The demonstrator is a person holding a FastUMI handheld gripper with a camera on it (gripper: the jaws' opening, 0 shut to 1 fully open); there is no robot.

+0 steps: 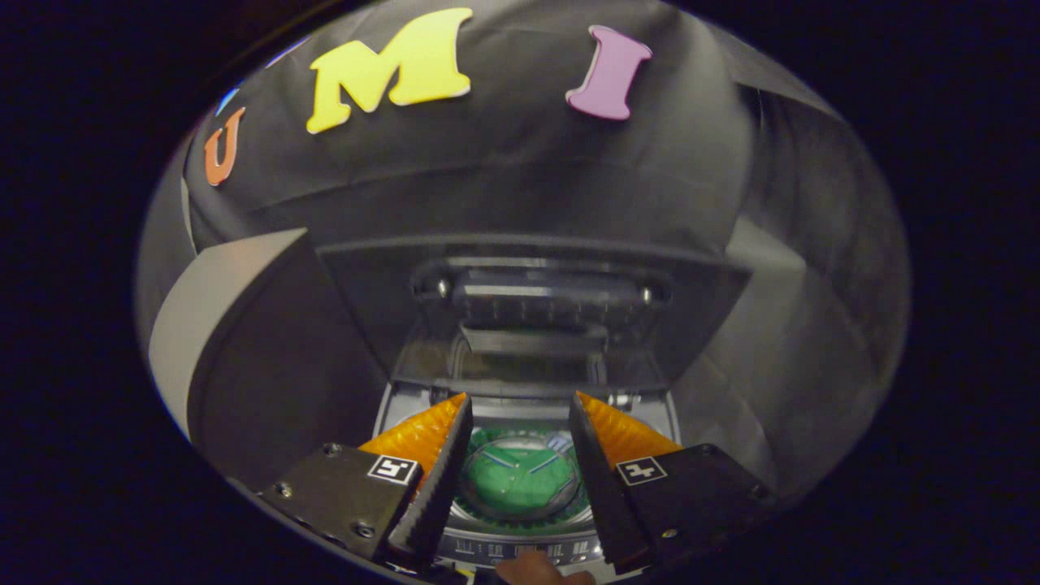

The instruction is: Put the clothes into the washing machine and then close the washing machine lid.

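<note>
**Two fingers spread wide over an open washer**

Two fingers of the hand-held gripper (520, 402) stand well apart above the mouth of a washing machine (520, 544), with nothing pressed between them. The tool is released, its jaws spread and empty.

Between the fingers, and below them, lies the round drum (520, 479) of the machine. Inside it sits a green cloth (516, 479), bunched flat on the drum floor, with a few pale stripes or folds showing across it. The cloth touches neither finger.

Beyond the fingertips the machine's lid (536, 301) stands raised and open, tilted back toward the booth's black cloth wall (504, 162). The underside of the lid faces the camera, with a dark ribbed block fixed across its upper part by a screw at each end. A glossy panel lower on the lid reflects the scene dimly.

On the near rim of the machine, just under the gap between the fingers, a row of small markings runs along the control strip (520, 548). A fingertip (532, 569) of a person shows at that rim, close to the strip; whether it touches cannot be told.

A pale panel (211, 309) rises to the left of the lid.
</note>
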